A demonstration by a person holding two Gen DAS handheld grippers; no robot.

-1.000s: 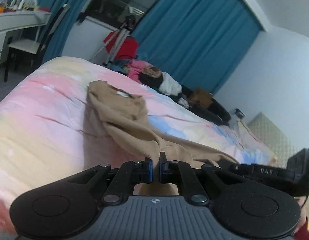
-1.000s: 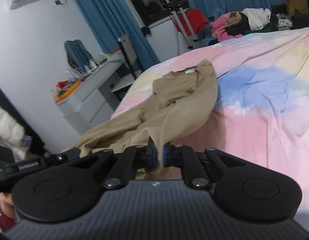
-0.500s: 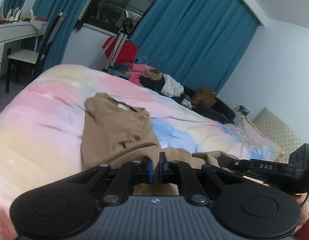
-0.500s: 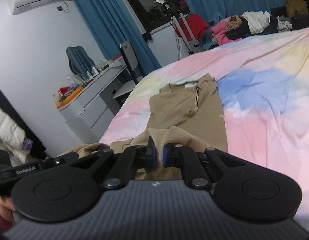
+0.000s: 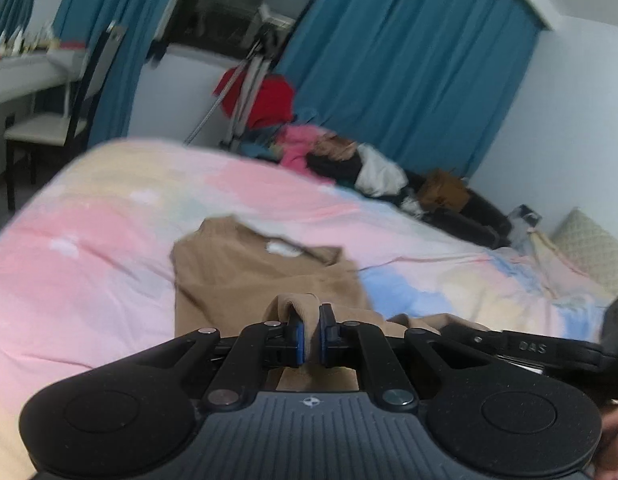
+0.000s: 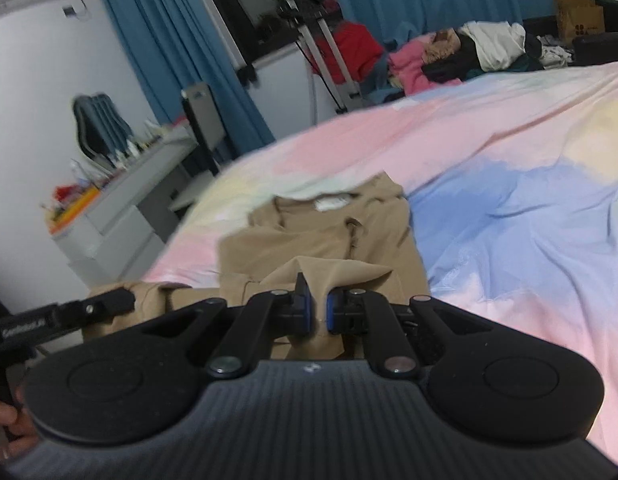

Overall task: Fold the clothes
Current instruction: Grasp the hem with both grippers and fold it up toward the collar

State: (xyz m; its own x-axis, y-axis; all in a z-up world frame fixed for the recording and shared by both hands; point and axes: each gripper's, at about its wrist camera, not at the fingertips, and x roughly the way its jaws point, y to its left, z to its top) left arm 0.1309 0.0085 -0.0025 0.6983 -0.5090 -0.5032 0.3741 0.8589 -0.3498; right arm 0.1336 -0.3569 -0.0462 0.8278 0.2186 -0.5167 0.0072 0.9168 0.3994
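Observation:
A pair of tan trousers lies on the pastel bedspread, waistband and white label at the far end. It also shows in the right wrist view. My left gripper is shut on a fold of the tan cloth at the near end. My right gripper is shut on another fold of the same cloth. Both folds are held over the flat upper part of the trousers. The other gripper shows at the right edge of the left view and at the left edge of the right view.
A pile of clothes lies beyond the bed's far edge, with a tripod and blue curtains behind. A white desk and a chair stand at the bed's left. A pillow lies at the right.
Both grippers have carried the trouser legs forward toward the waistband. The cloth, stretched out a second ago, now lies doubled over itself.

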